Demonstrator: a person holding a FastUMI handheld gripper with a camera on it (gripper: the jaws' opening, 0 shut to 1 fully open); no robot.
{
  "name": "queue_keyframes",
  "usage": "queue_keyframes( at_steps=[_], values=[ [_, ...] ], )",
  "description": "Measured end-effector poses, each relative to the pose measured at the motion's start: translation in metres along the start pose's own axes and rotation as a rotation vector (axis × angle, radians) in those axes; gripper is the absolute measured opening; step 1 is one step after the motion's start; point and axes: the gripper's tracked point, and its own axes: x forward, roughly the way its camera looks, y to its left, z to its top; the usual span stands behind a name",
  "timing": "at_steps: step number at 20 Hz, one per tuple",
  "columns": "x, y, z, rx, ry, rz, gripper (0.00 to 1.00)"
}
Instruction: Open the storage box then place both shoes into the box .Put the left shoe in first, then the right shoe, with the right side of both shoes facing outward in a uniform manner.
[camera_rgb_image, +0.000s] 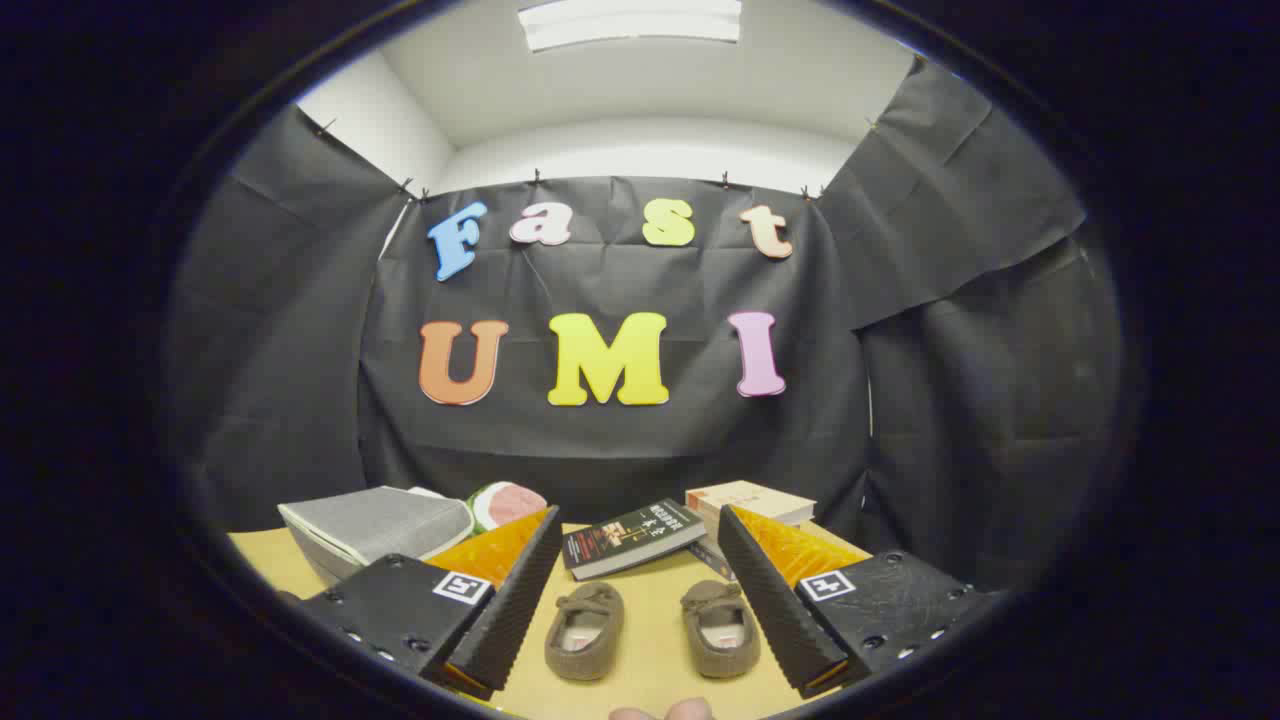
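The claw (640, 610) stands wide open above a tan table (650, 660), two brown shoes (585, 630) between its fingers; black cloth walls, white ceiling with a lamp (630, 22).

book cover: I see white print on the dark book (632, 538) lying just beyond the fingers, too small to read.
finger tags: I see a square black-and-white marker on each finger (462, 587) of the spread gripper (640, 600); no words.
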Motion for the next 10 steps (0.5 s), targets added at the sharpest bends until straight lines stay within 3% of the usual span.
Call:
queue_keyframes(
  at_steps=[10],
  values=[
    [0.008, 0.019, -0.005, -0.015, 0.017, 0.01, 0.96]
  ],
)
